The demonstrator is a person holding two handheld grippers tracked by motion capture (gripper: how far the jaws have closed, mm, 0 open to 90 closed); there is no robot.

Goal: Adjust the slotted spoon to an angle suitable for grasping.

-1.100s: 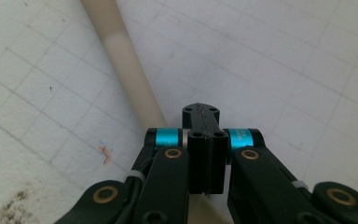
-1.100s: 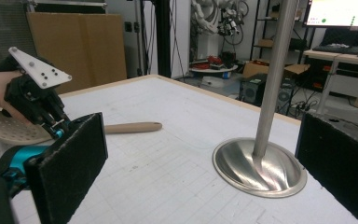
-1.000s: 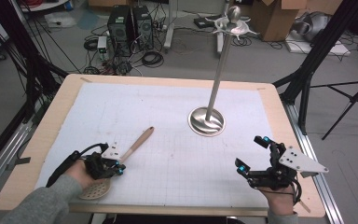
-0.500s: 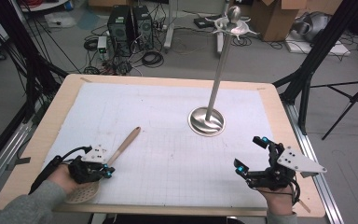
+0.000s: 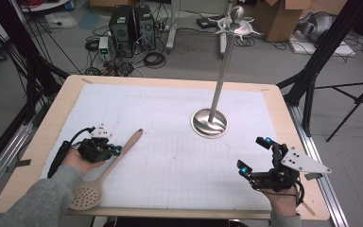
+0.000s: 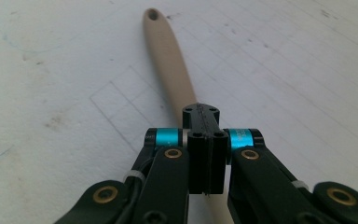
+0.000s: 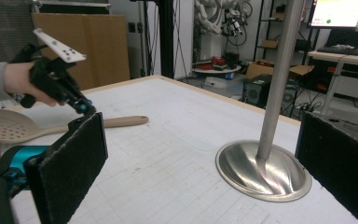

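Note:
A wooden slotted spoon (image 5: 127, 144) lies at the front left of the white mat, its round head (image 5: 86, 196) near the front edge and its handle pointing toward the table's middle. My left gripper (image 5: 116, 150) is shut on the handle about halfway along. In the left gripper view the closed jaws (image 6: 206, 121) sit over the handle (image 6: 170, 60), which runs away from them. My right gripper (image 5: 253, 153) stands open at the front right, with nothing between its pads (image 7: 70, 158).
A metal stand (image 5: 210, 123) with a round base and a tall pole rises right of the mat's middle; its base (image 7: 261, 170) lies just ahead of the right gripper. The wooden table rim (image 5: 61, 101) frames the mat. Cables and boxes lie on the floor beyond.
My left hand moved left with the spoon, then away from the front edge; the handle's tip now lies further left. The right gripper stayed where it was.

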